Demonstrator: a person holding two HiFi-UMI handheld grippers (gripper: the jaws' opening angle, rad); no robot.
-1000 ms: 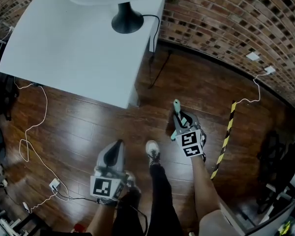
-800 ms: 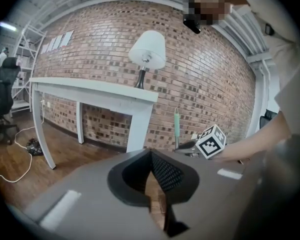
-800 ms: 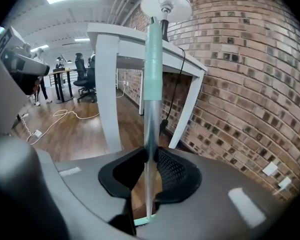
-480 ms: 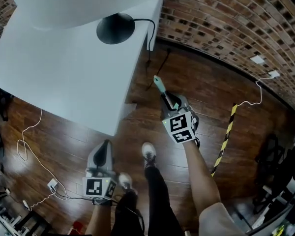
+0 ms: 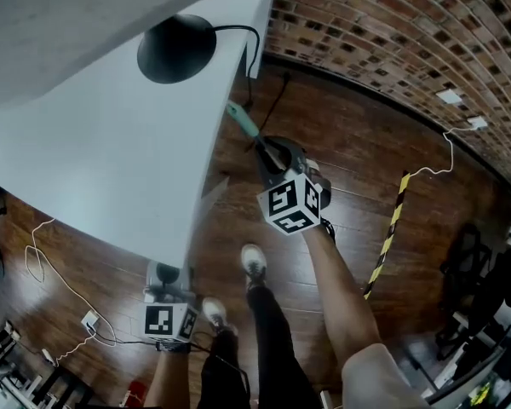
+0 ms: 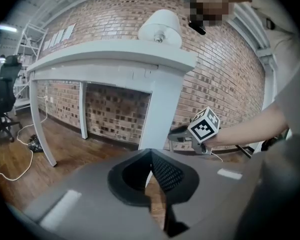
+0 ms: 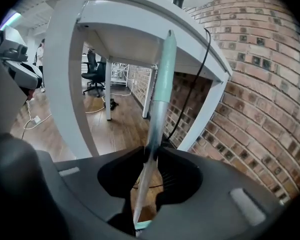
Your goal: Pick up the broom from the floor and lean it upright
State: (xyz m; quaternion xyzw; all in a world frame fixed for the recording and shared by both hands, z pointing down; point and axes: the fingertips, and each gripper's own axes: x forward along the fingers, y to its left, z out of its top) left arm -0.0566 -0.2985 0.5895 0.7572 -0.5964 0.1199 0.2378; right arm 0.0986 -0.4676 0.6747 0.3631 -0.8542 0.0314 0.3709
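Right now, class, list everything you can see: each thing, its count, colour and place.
table: one, white, upper left
lamp base: one, black, on the table
broom: one, grey shaft with teal end, beside the table's edge
brick wall: one, red-brown, upper right
striped strip: one, black and yellow, on floor, right
cables: several, white, on floor
right claw: one, grey, gripping the broom, jaws just eased open slightly
left claw: one, grey, shut, empty, lower left
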